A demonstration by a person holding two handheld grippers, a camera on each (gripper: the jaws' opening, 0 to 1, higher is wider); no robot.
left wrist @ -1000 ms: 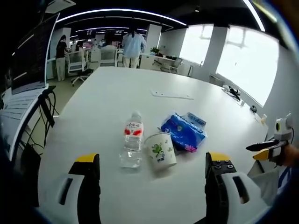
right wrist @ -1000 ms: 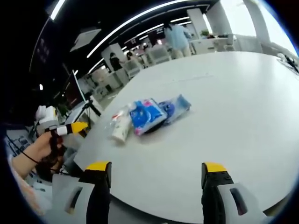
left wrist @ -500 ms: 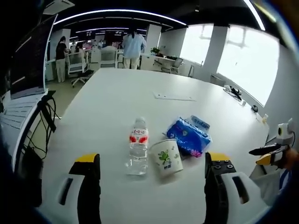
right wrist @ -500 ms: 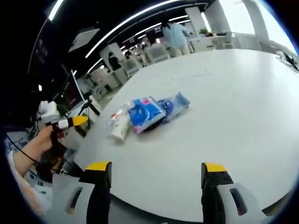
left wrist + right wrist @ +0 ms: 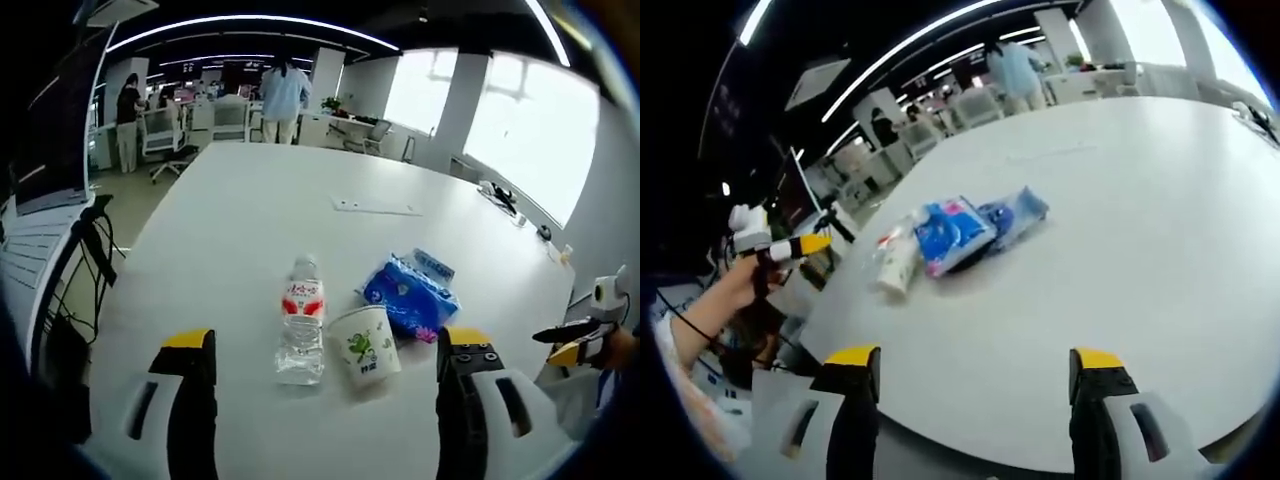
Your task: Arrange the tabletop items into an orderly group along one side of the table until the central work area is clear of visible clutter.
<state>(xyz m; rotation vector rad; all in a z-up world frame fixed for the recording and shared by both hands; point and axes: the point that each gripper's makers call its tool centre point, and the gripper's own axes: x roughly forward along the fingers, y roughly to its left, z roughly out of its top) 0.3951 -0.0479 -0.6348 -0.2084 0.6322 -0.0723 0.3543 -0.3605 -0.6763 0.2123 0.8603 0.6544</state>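
One water bottle (image 5: 300, 320), one paper cup (image 5: 366, 345), one blue tissue pack (image 5: 408, 297) (crinkled), one white table (image 5: 240, 210)

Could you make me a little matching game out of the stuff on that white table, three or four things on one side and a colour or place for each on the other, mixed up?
Things:
1. water bottle
2. paper cup
3. tissue pack
4. flat white sheet

Descriptions:
A. blue, soft wrapper
B. clear, with a red label
C. lying alone farther up the table
D. white with a green print, between the other two items

Pairs: 1-B, 2-D, 3-A, 4-C
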